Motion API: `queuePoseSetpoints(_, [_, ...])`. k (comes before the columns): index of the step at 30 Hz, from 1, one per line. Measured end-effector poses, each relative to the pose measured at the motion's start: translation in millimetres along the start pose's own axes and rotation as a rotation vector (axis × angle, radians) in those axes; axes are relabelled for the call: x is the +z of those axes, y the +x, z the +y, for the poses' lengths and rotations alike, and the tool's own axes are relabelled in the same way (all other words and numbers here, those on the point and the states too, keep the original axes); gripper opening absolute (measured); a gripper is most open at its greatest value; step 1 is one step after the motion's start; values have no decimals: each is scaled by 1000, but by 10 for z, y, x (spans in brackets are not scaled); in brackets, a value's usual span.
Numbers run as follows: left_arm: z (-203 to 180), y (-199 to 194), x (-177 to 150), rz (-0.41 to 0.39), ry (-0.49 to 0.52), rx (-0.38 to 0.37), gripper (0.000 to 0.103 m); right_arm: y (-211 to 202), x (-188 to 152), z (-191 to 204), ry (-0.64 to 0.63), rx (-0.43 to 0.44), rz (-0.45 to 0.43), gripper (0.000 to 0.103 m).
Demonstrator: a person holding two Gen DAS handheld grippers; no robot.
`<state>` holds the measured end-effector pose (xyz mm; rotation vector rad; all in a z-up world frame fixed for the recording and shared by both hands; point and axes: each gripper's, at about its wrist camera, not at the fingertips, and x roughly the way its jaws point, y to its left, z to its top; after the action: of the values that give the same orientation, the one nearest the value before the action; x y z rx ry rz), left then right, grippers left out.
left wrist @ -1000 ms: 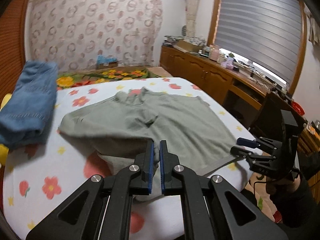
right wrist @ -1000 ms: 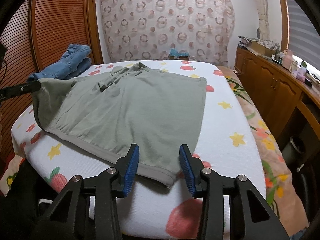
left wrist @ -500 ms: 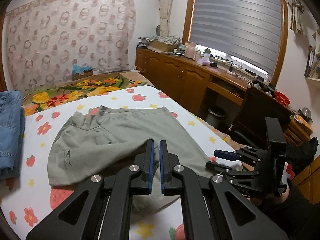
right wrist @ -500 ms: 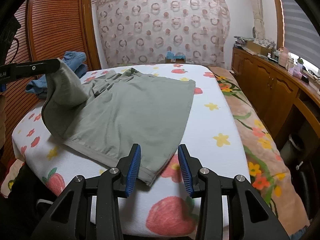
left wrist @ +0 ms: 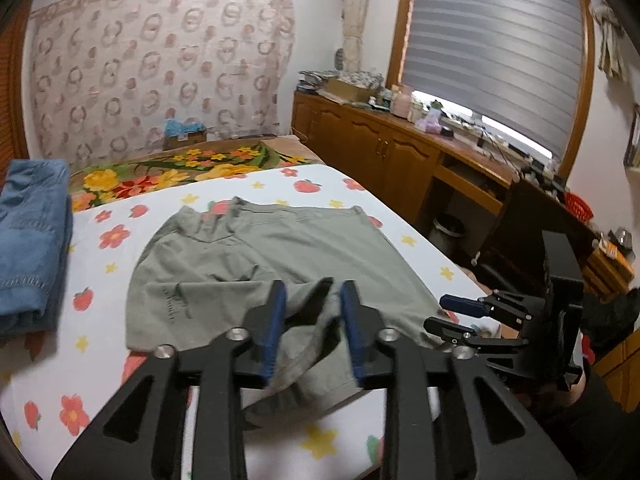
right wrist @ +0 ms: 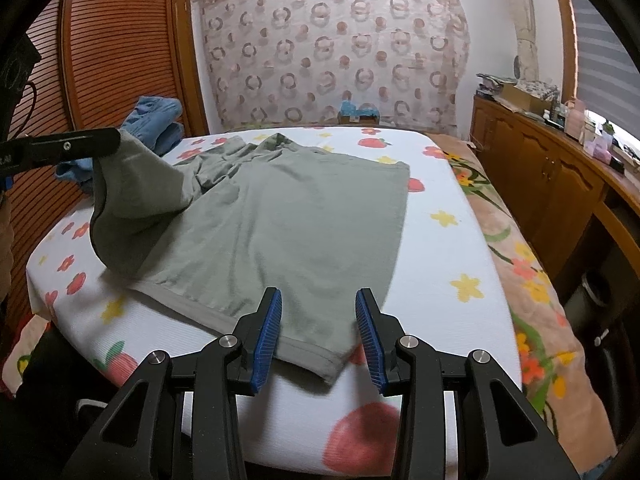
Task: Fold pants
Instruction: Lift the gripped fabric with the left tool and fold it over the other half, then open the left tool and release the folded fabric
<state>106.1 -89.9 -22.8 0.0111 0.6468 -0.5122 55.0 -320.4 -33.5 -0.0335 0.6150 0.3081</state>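
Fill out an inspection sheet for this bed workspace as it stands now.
Surface: bed with a white sheet printed with fruit and flowers.
Job's things: grey-green pants lying mostly flat, with one side raised in a fold.
Clutter: folded blue jeans at the bed's edge, apart from the pants; floral blanket at the far end.
Grippers: left hand-held gripper has just been opening, with the raised fold between its jaws. Right hand-held gripper is open above the near hem corner.
Cables: nothing clearly seen.
Surroundings: wooden cabinets with a cluttered top, window blind, patterned curtain, slatted wooden door.
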Motion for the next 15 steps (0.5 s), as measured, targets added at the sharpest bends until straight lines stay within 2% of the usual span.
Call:
queuePoseSetpoints(1, [29, -23, -10, -5, -9, 3, 46, 19, 11, 20, -3, 2, 2, 40])
queuePoseSetpoints(6, [205, -137, -79, -13, -29, 25, 56, 126, 105, 88, -18, 12, 10, 40])
queuePoseSetpoints(7, [244, -161, -99, -13, -33, 34, 68, 147, 119, 106, -22, 13, 11, 40])
queuePoseSetpoints(9, [303, -216, -122, -28, -47, 35, 79, 181, 142, 155, -34, 16, 12, 40])
queuePoseSetpoints(15, [494, -333, -191, -70, -88, 71, 79, 252, 183, 229, -64, 20, 19, 40])
